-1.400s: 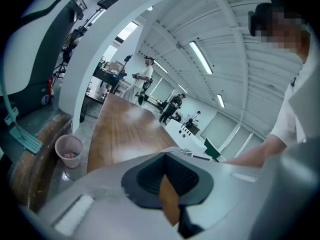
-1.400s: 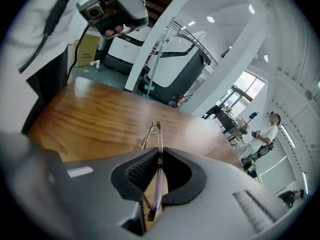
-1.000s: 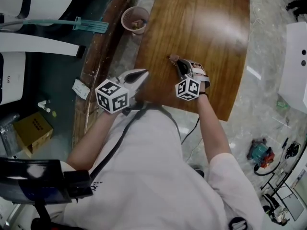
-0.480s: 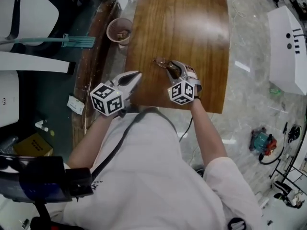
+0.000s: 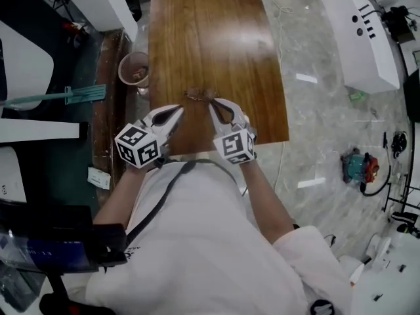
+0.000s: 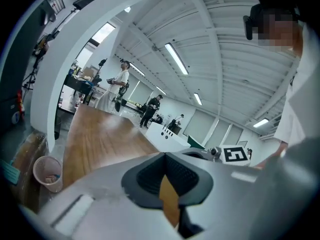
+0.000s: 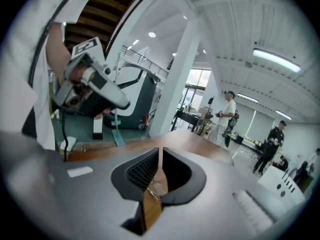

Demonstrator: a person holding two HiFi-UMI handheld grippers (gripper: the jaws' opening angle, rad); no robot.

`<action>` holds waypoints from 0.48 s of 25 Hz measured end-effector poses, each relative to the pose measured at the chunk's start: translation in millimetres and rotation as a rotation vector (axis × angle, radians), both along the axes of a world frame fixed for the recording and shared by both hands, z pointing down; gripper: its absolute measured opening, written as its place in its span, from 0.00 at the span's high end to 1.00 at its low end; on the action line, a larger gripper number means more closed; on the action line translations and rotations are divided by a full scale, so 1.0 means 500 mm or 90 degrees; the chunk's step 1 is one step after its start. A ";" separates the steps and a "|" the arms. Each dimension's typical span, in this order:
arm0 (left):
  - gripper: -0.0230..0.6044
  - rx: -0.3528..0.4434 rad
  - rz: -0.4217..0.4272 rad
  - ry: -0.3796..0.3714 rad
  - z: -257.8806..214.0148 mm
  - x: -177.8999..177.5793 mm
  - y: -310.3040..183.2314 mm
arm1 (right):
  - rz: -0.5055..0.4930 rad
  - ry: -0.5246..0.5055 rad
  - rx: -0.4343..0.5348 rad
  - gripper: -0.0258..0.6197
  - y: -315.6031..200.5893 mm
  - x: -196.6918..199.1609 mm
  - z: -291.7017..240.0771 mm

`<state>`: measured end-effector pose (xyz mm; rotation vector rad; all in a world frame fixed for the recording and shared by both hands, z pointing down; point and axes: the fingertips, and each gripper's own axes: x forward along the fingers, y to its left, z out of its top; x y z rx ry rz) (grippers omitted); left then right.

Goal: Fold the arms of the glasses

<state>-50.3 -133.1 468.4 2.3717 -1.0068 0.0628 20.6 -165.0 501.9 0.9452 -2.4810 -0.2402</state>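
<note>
**Both grippers at the glasses, by the table's near edge**

The glasses show small and dim against the wooden table, close to its near edge. The right gripper points at their right end. Its fingers have just been closing and seem to pinch the frame there. The left gripper sits just beside the left end, fingers together. A cup stands beside the table's left edge.

An open lab hall: ceiling strip lights, a white equipment cabinet, people standing around.

White short-sleeved shirt, black strap across it; white left gripper and right gripper, black-and-white marker cubes.
</note>
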 end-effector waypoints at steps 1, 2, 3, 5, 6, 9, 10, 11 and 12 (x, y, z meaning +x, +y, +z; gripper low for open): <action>0.96 0.005 0.009 0.002 -0.007 0.008 0.003 | 0.017 -0.026 -0.009 0.91 0.010 0.006 -0.017; 0.96 0.009 0.016 0.005 -0.015 0.014 0.006 | 0.032 -0.051 -0.017 0.91 0.020 0.012 -0.033; 0.96 0.013 0.023 0.008 -0.023 0.021 0.009 | 0.046 -0.073 -0.023 0.91 0.029 0.018 -0.048; 0.96 0.022 0.034 0.014 -0.041 0.034 0.014 | 0.071 -0.113 -0.033 0.91 0.046 0.032 -0.077; 0.96 0.027 0.040 0.015 -0.048 0.040 0.016 | 0.084 -0.130 -0.037 0.91 0.053 0.040 -0.090; 0.96 0.036 0.054 0.016 -0.061 0.051 0.021 | 0.117 -0.176 -0.044 0.91 0.069 0.063 -0.120; 0.96 0.037 0.058 0.016 -0.063 0.053 0.024 | 0.125 -0.189 -0.046 0.92 0.075 0.068 -0.127; 0.96 0.038 0.061 0.014 -0.065 0.054 0.027 | 0.131 -0.197 -0.047 0.92 0.081 0.072 -0.134; 0.96 0.039 0.064 0.013 -0.066 0.054 0.031 | 0.135 -0.203 -0.047 0.92 0.088 0.075 -0.139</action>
